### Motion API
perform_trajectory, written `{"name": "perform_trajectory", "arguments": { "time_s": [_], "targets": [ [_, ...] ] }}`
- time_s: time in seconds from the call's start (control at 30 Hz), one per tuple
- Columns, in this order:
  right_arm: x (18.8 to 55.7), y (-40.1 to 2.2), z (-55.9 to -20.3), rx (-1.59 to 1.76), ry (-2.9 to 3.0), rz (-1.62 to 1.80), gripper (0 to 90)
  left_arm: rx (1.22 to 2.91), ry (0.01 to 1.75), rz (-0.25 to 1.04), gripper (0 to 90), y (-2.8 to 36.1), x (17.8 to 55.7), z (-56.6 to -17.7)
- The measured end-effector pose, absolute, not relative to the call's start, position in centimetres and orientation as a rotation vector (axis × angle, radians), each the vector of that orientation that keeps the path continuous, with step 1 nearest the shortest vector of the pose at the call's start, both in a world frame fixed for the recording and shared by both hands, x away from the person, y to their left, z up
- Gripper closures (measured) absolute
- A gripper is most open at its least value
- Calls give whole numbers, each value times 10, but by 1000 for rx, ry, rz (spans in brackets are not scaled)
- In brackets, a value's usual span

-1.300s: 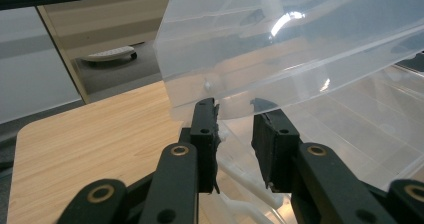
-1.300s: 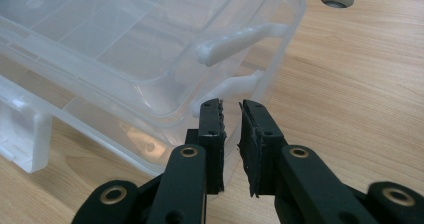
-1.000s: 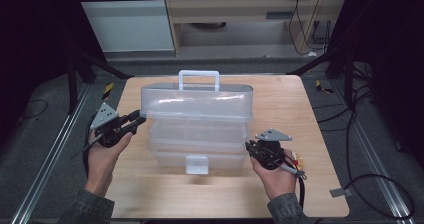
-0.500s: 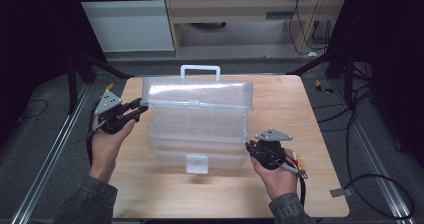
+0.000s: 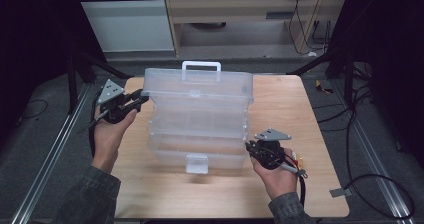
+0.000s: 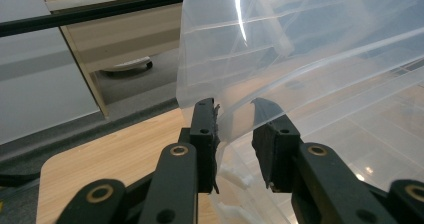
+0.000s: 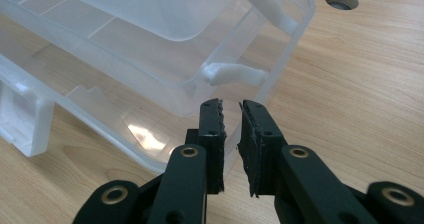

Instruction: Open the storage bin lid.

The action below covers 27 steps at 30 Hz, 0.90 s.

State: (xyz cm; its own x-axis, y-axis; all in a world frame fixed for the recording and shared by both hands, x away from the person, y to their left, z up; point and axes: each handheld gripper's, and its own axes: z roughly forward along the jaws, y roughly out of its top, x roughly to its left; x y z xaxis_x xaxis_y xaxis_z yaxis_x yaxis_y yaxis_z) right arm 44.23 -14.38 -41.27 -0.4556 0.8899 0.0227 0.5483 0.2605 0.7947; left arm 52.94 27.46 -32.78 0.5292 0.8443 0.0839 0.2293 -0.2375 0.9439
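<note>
A clear plastic toolbox (image 5: 197,134) stands in the middle of the wooden table (image 5: 295,109), its tiers of divided trays exposed. Its lid (image 5: 197,86), with a white handle (image 5: 201,64), is tilted up toward the back. My left gripper (image 5: 142,100) is shut on the lid's left corner; in the left gripper view that clear corner (image 6: 300,44) sits between the jaws (image 6: 234,106), which have just been closing. My right gripper (image 5: 248,146) is shut on the base's right front wall; in the right gripper view the thin clear wall (image 7: 125,59) runs between the pads (image 7: 231,106).
A white latch (image 5: 196,163) hangs at the box's front. A white link arm (image 7: 235,75) joins the trays near my right jaws. A round hole (image 7: 341,0) is in the tabletop. A cabinet (image 5: 235,14) stands behind the table, metal rails (image 5: 50,154) run along both sides.
The lid has swung up from nearly shut to tilted back, uncovering the trays. My left hand rose and moved away with it. The right hand stayed put.
</note>
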Motion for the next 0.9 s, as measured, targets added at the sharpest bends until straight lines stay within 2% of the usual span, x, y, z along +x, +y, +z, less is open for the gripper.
{"name": "perform_trajectory", "arguments": {
  "time_s": [0.67,0.9],
  "targets": [
    [447,-147,-410,1285,2138,1012,798,1746,922,764,740,269,535,-321],
    [447,-149,-410,1286,2143,1016,797,1781,920,836,784,265,537,-319]
  ]
}}
